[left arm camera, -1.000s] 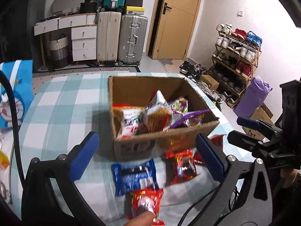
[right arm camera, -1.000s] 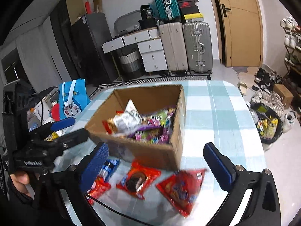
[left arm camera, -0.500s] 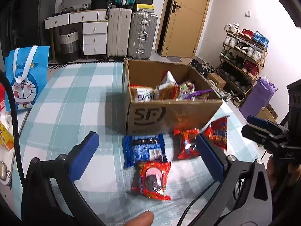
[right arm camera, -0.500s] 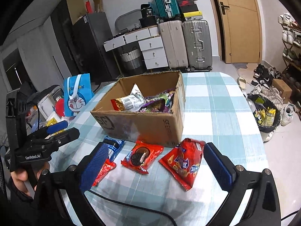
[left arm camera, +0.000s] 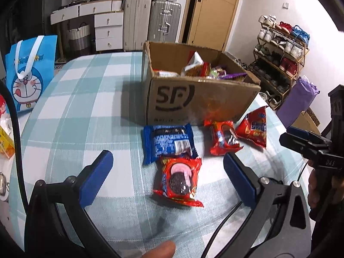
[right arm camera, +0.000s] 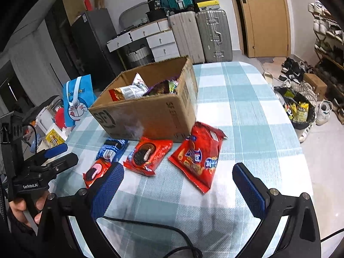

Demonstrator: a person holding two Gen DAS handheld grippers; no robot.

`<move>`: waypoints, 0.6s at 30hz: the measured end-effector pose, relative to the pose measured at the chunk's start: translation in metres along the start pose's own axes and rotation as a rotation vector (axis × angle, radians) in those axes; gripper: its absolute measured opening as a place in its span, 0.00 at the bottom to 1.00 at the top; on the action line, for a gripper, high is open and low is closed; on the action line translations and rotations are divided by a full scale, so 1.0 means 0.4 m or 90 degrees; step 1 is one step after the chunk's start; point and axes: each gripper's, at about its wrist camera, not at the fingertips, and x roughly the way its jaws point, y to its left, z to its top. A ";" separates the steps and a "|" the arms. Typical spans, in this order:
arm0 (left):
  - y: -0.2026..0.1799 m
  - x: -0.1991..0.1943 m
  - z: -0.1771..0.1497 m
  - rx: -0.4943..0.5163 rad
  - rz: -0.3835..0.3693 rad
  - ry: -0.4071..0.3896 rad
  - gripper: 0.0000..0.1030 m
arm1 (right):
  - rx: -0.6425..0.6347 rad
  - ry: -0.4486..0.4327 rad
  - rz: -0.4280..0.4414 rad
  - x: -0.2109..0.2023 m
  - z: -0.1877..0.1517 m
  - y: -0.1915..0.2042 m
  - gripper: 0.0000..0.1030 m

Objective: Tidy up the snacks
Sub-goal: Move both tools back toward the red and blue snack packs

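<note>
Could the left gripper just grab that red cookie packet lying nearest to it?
Probably yes. The left gripper is open and empty, the red cookie packet lies flat straight ahead between its fingers, and only its far edge touches the blue packet.

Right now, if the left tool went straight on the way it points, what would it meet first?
Probably the red cookie packet with the pink-filled sandwich cookie, lying flat on the checked tablecloth between the open left tool fingers. The blue cookie packet lies just beyond, touching it; depth is unclear.
</note>
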 end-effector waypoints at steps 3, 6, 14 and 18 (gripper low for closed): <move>0.000 0.016 -0.015 0.001 0.003 0.014 0.99 | 0.000 0.006 -0.008 0.005 -0.011 -0.003 1.00; 0.002 0.032 -0.030 -0.003 0.006 0.027 0.99 | 0.005 0.013 -0.010 0.015 -0.020 -0.009 1.00; 0.005 0.065 -0.057 -0.004 0.009 0.053 0.99 | 0.025 0.026 -0.020 0.035 -0.027 -0.037 1.00; 0.001 0.080 -0.062 -0.001 0.010 0.066 0.99 | 0.034 0.036 -0.020 0.051 -0.023 -0.048 1.00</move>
